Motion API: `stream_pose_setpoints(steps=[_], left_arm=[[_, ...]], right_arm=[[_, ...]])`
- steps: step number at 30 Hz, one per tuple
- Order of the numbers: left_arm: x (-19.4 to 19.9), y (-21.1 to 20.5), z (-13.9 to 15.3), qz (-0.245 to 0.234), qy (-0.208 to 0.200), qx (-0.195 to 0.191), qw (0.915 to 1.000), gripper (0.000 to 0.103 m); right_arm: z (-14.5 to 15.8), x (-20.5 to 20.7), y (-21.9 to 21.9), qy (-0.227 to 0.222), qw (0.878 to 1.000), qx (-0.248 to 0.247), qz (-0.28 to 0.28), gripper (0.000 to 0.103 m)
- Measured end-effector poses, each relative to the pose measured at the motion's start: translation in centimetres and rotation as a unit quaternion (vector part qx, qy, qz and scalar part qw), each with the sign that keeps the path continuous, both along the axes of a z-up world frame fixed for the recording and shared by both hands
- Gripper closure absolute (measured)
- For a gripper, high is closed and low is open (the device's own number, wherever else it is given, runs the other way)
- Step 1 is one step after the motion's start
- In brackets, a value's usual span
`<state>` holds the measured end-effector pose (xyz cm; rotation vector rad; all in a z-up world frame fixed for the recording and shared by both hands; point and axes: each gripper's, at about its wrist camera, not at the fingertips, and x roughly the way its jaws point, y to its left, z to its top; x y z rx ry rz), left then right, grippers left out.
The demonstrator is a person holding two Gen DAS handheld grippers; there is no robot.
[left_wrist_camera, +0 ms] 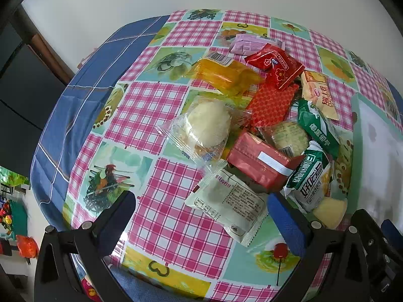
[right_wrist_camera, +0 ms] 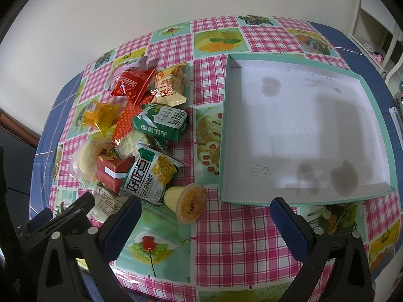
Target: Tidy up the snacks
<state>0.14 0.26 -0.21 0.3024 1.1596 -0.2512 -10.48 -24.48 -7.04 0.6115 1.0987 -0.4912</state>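
A pile of wrapped snacks lies on the patterned tablecloth. In the left wrist view it holds a white packet [left_wrist_camera: 228, 201], a clear-wrapped bun [left_wrist_camera: 207, 125], a red packet [left_wrist_camera: 262, 161], an orange packet [left_wrist_camera: 226, 74] and green-white packets [left_wrist_camera: 308, 183]. My left gripper [left_wrist_camera: 201, 216] is open and empty, just short of the white packet. In the right wrist view the pile [right_wrist_camera: 141, 136] is at the left, a yellow jelly cup [right_wrist_camera: 187, 201] lies on its side, and an empty teal-rimmed white box [right_wrist_camera: 228, 125] sits at the right. My right gripper [right_wrist_camera: 205, 222] is open and empty, near the jelly cup.
The table's blue cloth edge [left_wrist_camera: 75, 115] drops off at the left. A white wall stands behind the table. White furniture [right_wrist_camera: 372, 30] is at the far right. The left gripper's body [right_wrist_camera: 63, 216] shows at the lower left of the right wrist view.
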Motion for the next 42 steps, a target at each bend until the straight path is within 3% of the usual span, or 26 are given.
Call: stream_pose_setpoints(steps=[8,12,26,36,42], left_arm=[[0.3,0.8,0.4,0.018,-0.038,-0.005,0.9991,0.000],[0.6,1.3,0.4,0.031,-0.030,0.003,0.9991,0.000],[2.3,3.2,0.2,0.067,0.000,-0.031,0.9973,0.000],[3.6,5.0,-1.1,0.108,0.040,-0.049,0.9921,0.000],[3.8,3.8,-2.7,0.091,0.086,-0.070,0.9896,0.000]], right_arm=[[0.0,0.0,0.0,0.000,1.000,0.000,0.000,0.000],[0.0,0.0,0.0,0.000,1.000,0.000,-0.001,0.000],[-0.2,0.2,0.4,0.000,1.000,0.004,0.003,0.000],[-1.5,3.2,2.6,0.010,0.998,0.031,0.062,0.001],[-2.3,4.2,2.8,0.036,0.997,0.016,0.070,0.029]])
